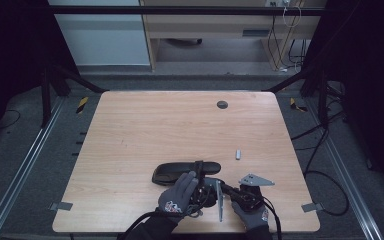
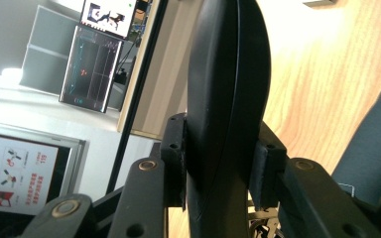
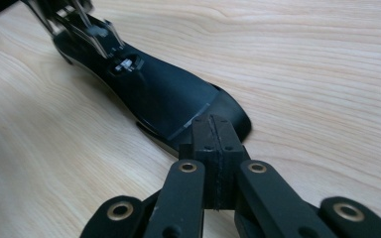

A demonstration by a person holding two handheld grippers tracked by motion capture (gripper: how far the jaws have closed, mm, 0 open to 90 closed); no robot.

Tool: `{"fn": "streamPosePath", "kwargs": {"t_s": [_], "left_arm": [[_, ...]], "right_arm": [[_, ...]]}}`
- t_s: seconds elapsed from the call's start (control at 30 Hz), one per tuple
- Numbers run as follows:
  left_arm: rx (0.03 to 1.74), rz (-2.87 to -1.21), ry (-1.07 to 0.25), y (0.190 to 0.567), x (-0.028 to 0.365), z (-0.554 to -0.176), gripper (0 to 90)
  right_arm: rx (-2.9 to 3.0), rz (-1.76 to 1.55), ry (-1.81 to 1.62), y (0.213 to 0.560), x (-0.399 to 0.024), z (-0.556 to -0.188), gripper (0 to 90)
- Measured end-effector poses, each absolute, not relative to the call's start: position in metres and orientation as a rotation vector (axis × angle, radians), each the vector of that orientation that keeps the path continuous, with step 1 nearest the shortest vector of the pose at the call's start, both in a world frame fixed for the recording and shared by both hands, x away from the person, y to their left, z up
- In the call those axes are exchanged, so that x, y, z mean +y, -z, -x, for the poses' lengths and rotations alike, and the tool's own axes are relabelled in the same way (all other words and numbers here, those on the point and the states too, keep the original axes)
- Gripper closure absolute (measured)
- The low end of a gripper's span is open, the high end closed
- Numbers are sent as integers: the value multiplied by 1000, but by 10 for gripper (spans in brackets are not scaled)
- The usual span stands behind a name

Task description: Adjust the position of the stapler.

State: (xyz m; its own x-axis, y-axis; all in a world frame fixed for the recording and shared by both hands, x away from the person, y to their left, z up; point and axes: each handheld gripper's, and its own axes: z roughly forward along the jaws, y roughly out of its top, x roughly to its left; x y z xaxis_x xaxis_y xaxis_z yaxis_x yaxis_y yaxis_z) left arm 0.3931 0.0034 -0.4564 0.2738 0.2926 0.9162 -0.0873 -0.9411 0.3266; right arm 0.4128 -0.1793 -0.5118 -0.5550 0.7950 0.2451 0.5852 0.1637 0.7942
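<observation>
1. Lying along the near middle of the wooden table (image 1: 130, 130), the long black case (image 1: 180, 171) (a rounded, glossy shell, perhaps a glasses case) is the thing in hand; in the right gripper view it stretches away from the jaws across the bare wood.
2. The left gripper (image 2: 222, 163) is clamped across the case's narrow body: its two pads press the shell from either side, and its camera looks along the case on edge.
3. The right gripper (image 3: 213, 148) has its jaws pressed together with nothing between them, tips resting at or just beside the near end of the case; I cannot tell whether they touch it.
4. Both gloved hands sit at the near edge, the left hand (image 1: 179, 192) over the case, the right hand (image 1: 252, 212) just right of it.
5. Farther right lies a small grey piece (image 1: 238, 154), well apart.
6. Judging by this, the step is grasp and lift by the left; the next move likely calls for keeping the grip firm on a slippery curved shell while the right steadies or opens to take the free end.
</observation>
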Motion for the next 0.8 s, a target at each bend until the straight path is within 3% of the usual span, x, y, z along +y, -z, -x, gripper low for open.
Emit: {"fn": "streamPosePath", "kwargs": {"t_s": [0.8], "left_arm": [[293,-2220,-1653,442,11,-393,656]], "right_arm": [[2191,-1298,-1399,510,-167,-416,900]]}}
